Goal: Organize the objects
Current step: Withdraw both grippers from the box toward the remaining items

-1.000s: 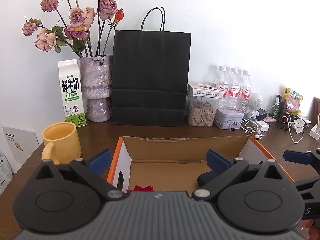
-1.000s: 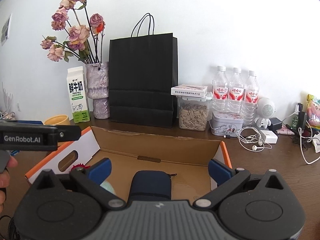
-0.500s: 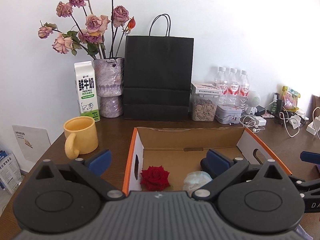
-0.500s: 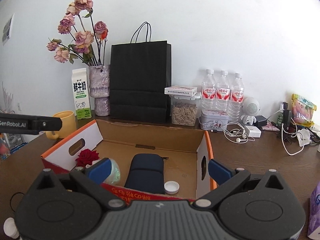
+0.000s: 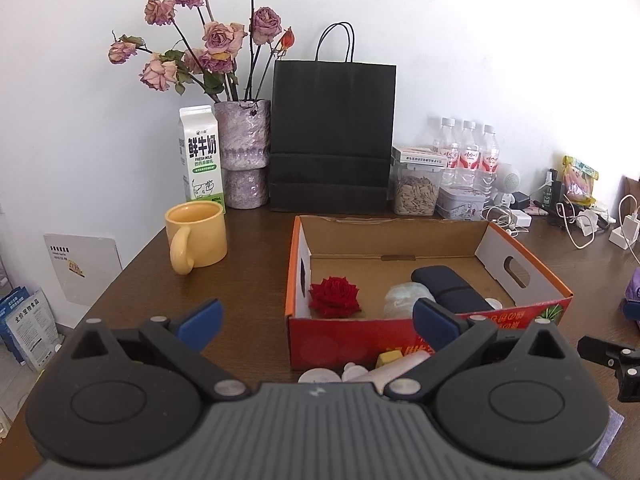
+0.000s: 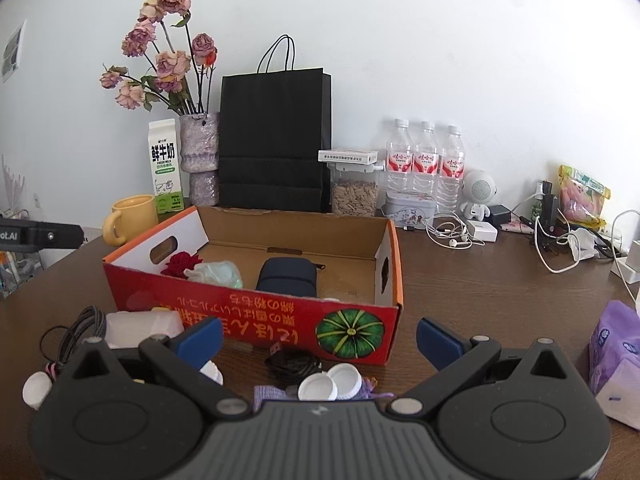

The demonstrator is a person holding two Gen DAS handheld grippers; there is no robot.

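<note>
Both the left gripper (image 5: pixel 316 318) and right gripper (image 6: pixel 318 338) gape wide, empty; with white plastic bottle caps (image 6: pixel 330 386) and coiled black cable (image 6: pixel 294 364) crowded at 6 o'clock against the red-fronted cardboard box (image 6: pixel 256 316), a grab risks snagging neighbours.

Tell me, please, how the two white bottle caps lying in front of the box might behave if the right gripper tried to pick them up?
The white bottle caps look small and thin-walled, so probably very light. Lying flat and overlapping on the table, they may skid or separate when nudged. Their round rims could slip from the open right gripper.
</note>
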